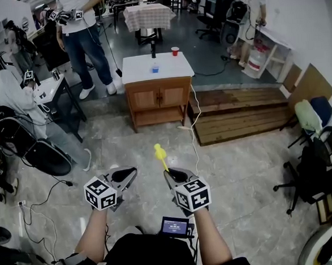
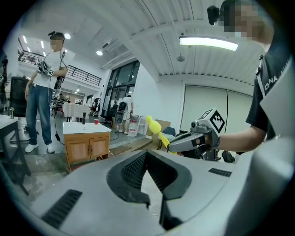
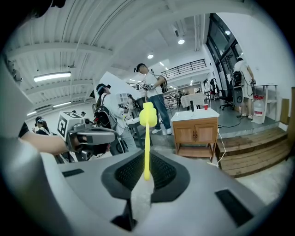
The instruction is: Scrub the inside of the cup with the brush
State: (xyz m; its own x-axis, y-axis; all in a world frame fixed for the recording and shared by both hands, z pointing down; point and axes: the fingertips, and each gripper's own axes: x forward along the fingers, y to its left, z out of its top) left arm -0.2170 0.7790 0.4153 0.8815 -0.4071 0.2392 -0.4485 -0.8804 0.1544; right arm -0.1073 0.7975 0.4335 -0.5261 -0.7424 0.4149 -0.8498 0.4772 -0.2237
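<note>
A yellow brush [image 1: 160, 155] with a knobbed head sticks up and forward out of my right gripper [image 1: 170, 174], which is shut on its handle. In the right gripper view the brush [image 3: 147, 138] stands upright between the jaws. My left gripper [image 1: 128, 173] hangs beside it at the same height, shut, with nothing between its jaws. Both are held over the floor, well short of a wooden cabinet with a white top [image 1: 167, 69]. A small red cup [image 1: 175, 51] stands on that top at the far right, a blue item [image 1: 155, 69] near its front edge.
A dark bottle [image 1: 153, 49] stands on the cabinet too. A low wooden platform [image 1: 238, 115] lies right of the cabinet. People stand and sit at the left beside a small table [image 1: 52, 86]. Office chairs [image 1: 313, 170] crowd the right. Cables [image 1: 40, 203] trail across the floor.
</note>
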